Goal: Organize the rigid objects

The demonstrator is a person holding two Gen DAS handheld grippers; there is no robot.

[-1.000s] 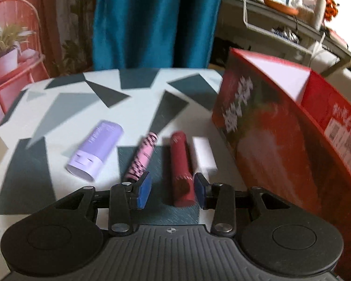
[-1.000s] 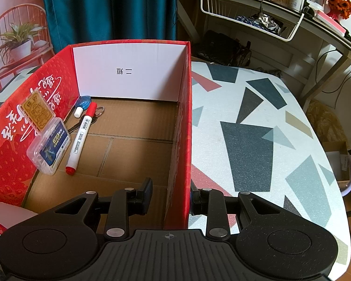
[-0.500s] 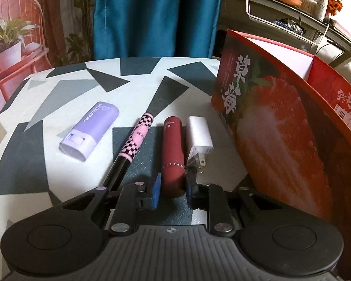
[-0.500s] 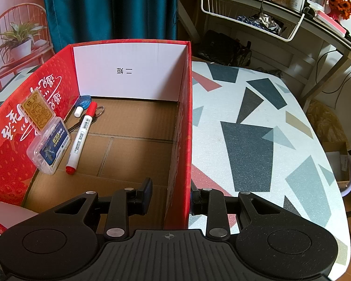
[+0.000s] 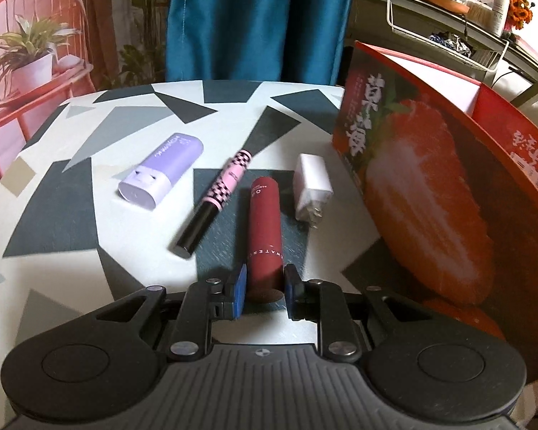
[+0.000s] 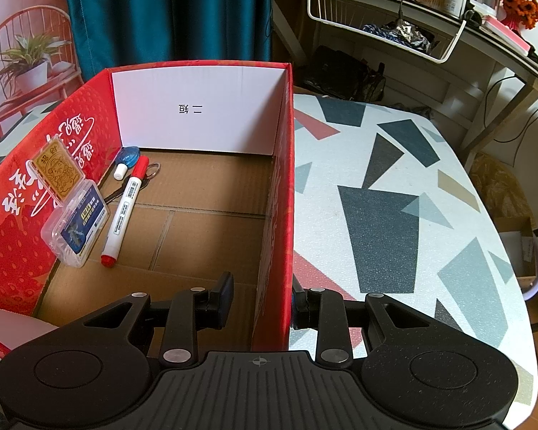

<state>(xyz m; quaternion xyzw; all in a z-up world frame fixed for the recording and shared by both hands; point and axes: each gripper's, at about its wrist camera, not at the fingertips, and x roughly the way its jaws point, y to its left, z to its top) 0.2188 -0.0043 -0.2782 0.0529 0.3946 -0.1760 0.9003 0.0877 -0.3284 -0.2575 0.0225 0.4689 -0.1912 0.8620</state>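
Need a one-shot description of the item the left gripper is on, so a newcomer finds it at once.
Start at the big red strawberry-printed cardboard box; four small items lie on the patterned tabletop beside it. The target is the dark red cylindrical tube, second from the box, between the white plug charger and the pink checkered pen. Its near end sits between the left gripper pads.

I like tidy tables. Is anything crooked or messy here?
Nothing is spilled or broken. Only the pink checkered pen lies slanted, unlike the red tube held in the left gripper.
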